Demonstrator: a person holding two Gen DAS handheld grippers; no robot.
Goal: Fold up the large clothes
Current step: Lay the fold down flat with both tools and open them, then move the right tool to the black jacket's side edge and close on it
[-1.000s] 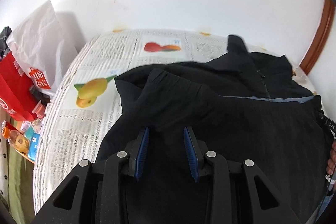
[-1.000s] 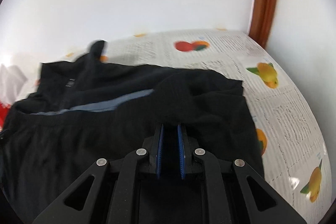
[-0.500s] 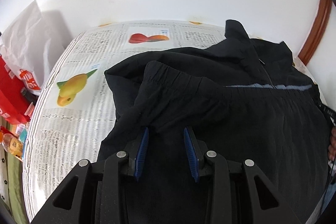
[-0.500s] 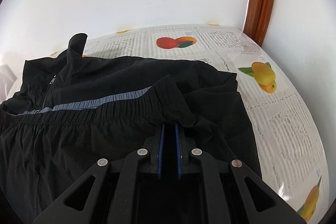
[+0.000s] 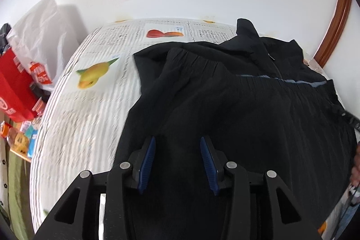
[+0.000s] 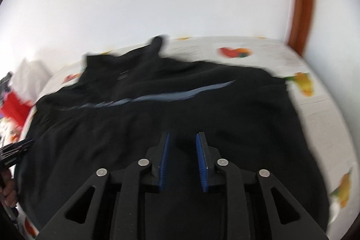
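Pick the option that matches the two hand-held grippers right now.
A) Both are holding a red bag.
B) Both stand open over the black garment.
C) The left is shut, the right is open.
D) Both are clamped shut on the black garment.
B: the left hand-held gripper and the right hand-held gripper each show a clear gap between their blue pads, with the black garment lying below and no fabric pinched.

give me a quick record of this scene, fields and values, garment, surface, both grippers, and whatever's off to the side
garment: black jacket, gray stripe, hem folded up over chest, zipper collar at far end
surface: fruit-print tablecloth
left gripper: open, over jacket, holding nothing
right gripper: open, over jacket, holding nothing
side clutter: white bag, red bag
backdrop: white wall, wooden trim
image quality: right view blurred
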